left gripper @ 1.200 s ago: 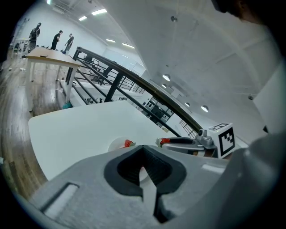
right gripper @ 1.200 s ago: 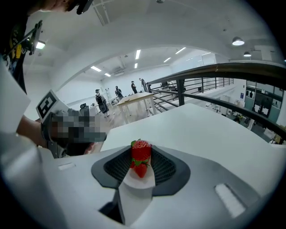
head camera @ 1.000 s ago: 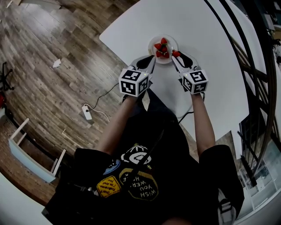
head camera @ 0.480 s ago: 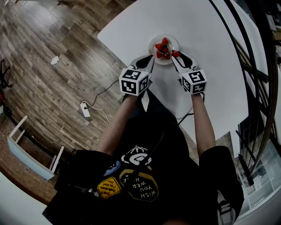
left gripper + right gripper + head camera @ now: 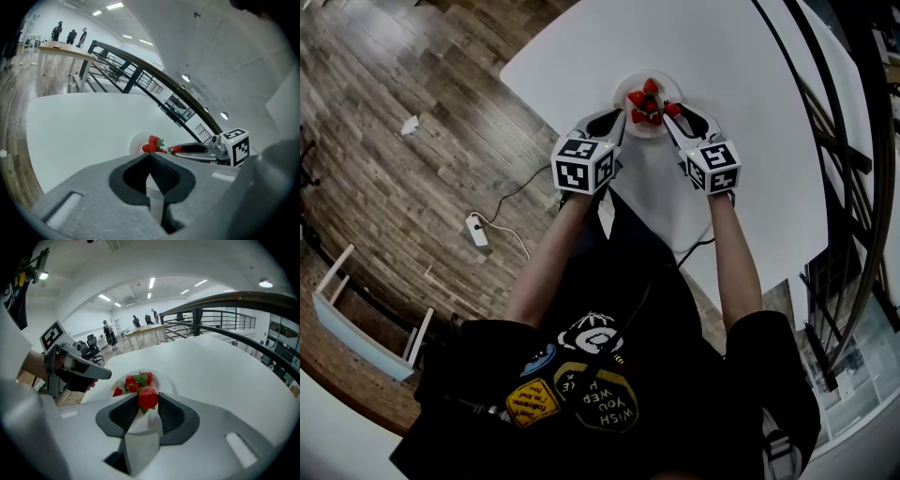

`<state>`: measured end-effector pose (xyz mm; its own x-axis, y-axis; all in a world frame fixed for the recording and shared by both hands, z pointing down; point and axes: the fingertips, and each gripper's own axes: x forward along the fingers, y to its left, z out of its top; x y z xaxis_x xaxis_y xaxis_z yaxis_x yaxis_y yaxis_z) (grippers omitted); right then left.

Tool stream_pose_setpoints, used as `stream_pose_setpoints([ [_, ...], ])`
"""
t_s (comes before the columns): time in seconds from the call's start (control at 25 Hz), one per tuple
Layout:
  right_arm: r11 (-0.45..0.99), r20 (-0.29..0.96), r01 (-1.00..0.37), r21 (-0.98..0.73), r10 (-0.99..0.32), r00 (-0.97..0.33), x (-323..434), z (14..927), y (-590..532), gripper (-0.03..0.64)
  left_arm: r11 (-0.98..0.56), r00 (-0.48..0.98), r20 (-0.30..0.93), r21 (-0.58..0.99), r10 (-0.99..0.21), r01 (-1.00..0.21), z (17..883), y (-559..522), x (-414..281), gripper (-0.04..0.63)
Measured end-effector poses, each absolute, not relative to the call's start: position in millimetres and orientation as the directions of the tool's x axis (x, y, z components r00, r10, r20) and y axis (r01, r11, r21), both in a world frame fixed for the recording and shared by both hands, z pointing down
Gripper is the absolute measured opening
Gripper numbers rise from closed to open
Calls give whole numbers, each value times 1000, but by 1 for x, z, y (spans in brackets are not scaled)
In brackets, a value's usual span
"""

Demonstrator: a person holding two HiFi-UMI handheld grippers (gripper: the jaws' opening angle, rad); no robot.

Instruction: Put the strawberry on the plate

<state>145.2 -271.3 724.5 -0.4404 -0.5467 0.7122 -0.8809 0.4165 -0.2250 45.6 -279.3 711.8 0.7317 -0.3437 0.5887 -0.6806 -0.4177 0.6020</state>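
The strawberry (image 5: 148, 397) is pinched between the 2 dark pads of the right gripper (image 5: 674, 115), red body up and a bit of green leaf showing below. The jaws stand fairly wide, clamped on the fruit from both sides. From the head view it sits at the right edge of the plate (image 5: 622, 94), off the table; I cannot tell whether it touches the rim.

The plate is small, round and white, and a little heap of other strawberries (image 5: 134, 382) lies in its middle, green tops among them.

On the plate's other side is the left gripper (image 5: 150, 160), its tip just beside the left rim. Its jaws are pressed together with nothing between them. Its own view looks over the closed pads to the plate and to the right gripper's tip with the red fruit in it.

Each gripper carries a cube with square markers, and a person in a dark printed shirt holds 1 in each hand, arms stretched forward.

The plate rests near the close edge of a big white table (image 5: 727, 56). Beyond is a wood-plank floor (image 5: 403, 178) with a white power strip (image 5: 475, 229) and its cable, and a dark railing (image 5: 220, 310) runs along the table's far side.
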Motion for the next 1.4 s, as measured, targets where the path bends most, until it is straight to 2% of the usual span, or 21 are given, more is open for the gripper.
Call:
stream_pose_setpoints([
  [0.88, 464, 760, -864, -196, -485, -433, 143, 742, -285, 137, -394, 725, 587, 609, -359, -688, 726, -292, 50, 3],
  [1.08, 532, 781, -838, -121, -470, -411, 143, 745, -284, 137, -394, 725, 591, 609, -354, -689, 729, -292, 52, 3],
  [1.4, 549, 752, -825, -136, -484, -446, 142, 741, -284, 141, -398, 723, 603, 605, -337, -690, 732, -283, 55, 3],
])
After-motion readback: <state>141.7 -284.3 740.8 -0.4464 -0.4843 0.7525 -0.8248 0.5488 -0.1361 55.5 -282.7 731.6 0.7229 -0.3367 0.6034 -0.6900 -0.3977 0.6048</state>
